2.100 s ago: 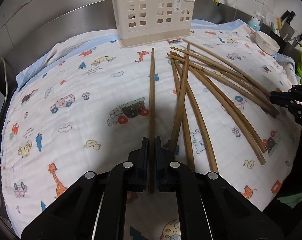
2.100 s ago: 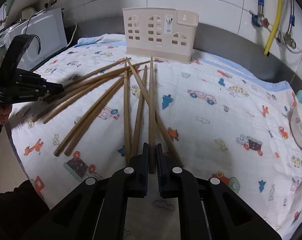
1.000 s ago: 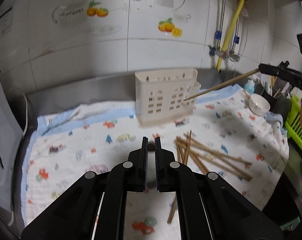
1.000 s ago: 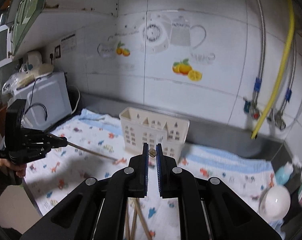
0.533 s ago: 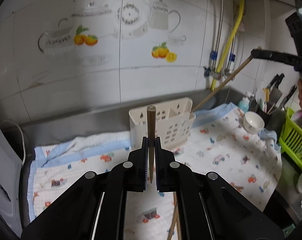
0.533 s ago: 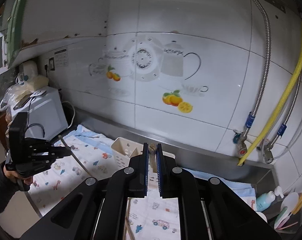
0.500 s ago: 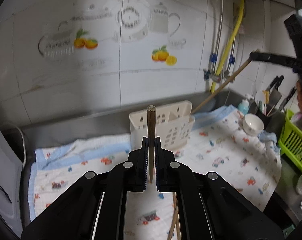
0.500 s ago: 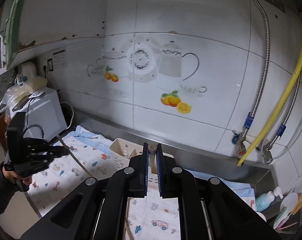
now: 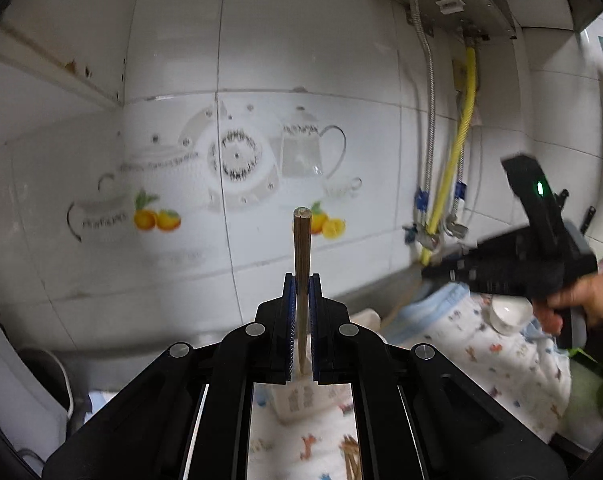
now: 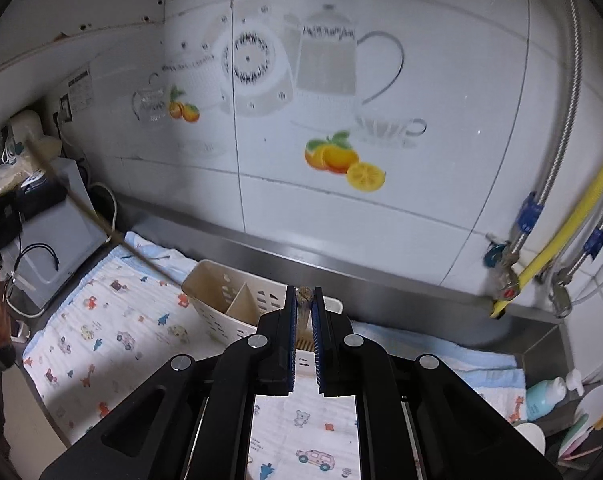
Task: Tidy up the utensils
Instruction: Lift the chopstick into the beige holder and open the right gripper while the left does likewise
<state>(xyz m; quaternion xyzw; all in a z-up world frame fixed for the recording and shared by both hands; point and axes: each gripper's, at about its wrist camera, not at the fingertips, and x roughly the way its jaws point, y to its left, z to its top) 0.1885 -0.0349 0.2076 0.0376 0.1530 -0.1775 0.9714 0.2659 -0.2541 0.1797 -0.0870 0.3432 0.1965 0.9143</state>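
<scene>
Left gripper [image 9: 300, 322] pinching chopstick [image 9: 302, 256], butt end up. Right gripper [image 10: 304, 334] likewise clamped on second chopstick [image 10: 303, 304], over cream holder [image 10: 229, 300] on patterned cloth [image 10: 101, 344]. Spare chopsticks [image 9: 351, 458] on cloth below. Step: keep sticks vertical, lower tips into compartment (divider visible), then release. Versus half second earlier: both grippers higher, closer to holder.

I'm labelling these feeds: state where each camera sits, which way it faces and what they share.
Left wrist: on the left gripper, facing the tiled wall; it shows its own fingers shut on a chopstick, plus the right gripper and hand.
Right wrist: on the right gripper, looking down at the holder and cloth; own fingers grip a chopstick end.
Shared: wall, holder, cloth.
</scene>
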